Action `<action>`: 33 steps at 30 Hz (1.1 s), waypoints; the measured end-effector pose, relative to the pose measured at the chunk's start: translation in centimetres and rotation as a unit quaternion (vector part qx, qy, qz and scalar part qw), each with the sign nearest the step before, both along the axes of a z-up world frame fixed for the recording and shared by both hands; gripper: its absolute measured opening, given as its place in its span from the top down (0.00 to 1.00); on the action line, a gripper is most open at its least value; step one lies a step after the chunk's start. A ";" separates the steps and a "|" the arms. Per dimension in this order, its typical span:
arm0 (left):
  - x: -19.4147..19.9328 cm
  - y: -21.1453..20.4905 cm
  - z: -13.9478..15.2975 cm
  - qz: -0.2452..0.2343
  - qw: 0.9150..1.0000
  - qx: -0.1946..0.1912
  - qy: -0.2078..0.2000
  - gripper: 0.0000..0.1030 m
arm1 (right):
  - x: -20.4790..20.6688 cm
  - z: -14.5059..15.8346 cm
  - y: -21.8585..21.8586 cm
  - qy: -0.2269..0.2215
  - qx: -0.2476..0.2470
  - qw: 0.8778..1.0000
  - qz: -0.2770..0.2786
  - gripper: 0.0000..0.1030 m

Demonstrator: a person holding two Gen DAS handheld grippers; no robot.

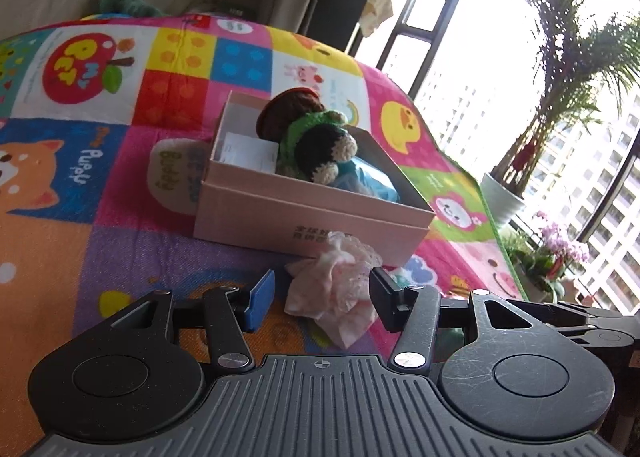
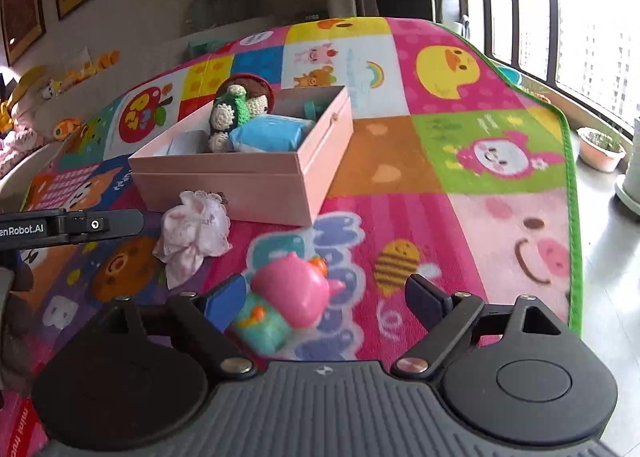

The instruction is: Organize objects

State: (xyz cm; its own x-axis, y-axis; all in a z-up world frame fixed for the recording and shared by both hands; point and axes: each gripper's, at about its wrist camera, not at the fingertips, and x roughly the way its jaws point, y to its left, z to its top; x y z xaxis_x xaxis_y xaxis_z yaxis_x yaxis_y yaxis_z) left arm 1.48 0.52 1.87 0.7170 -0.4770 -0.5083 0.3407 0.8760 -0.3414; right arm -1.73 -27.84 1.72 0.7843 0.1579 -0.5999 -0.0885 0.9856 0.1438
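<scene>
Step in hand: the right gripper [image 2: 326,301] looks set to pick up the pink-and-teal toy [image 2: 288,307] from the play mat [image 2: 460,161].
Right gripper: jaws spread wide, the toy lying between them; the blue pad seems to brush its left side, the black pad stands clear.
Doing it well: centre the toy between the pads before closing, and take it across its rounded pink body, since a hard plastic shell could squirt out of an off-centre pinch.
Left gripper [image 1: 320,303]: jaws part open, not pressing on anything; the crumpled pink-white cloth [image 1: 336,291] lies on the mat just ahead between them.
Toy's look: glossy pink top with small orange bits over a teal base, lying tilted, somewhat blurred.
Toy's place: near edge of the mat, right of the cloth.
Pink box [image 2: 256,181]: farther back, open, already holding a crocheted doll [image 2: 232,113] and a blue packet [image 2: 272,135].
</scene>
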 end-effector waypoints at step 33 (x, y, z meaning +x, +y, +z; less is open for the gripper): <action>-4.8 -1.3 -1.1 -0.002 0.999 0.045 0.011 0.57 | -0.3 -1.6 -5.7 -0.045 0.112 0.979 -0.161 0.00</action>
State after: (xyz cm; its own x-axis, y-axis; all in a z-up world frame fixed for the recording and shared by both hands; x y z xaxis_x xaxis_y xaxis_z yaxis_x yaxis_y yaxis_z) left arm -3.31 -0.77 0.77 0.7031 -0.4318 -0.5649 0.3382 0.9020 -0.2685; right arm -2.04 -33.52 0.15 0.8634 0.0131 -0.5043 0.2000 0.9088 0.3662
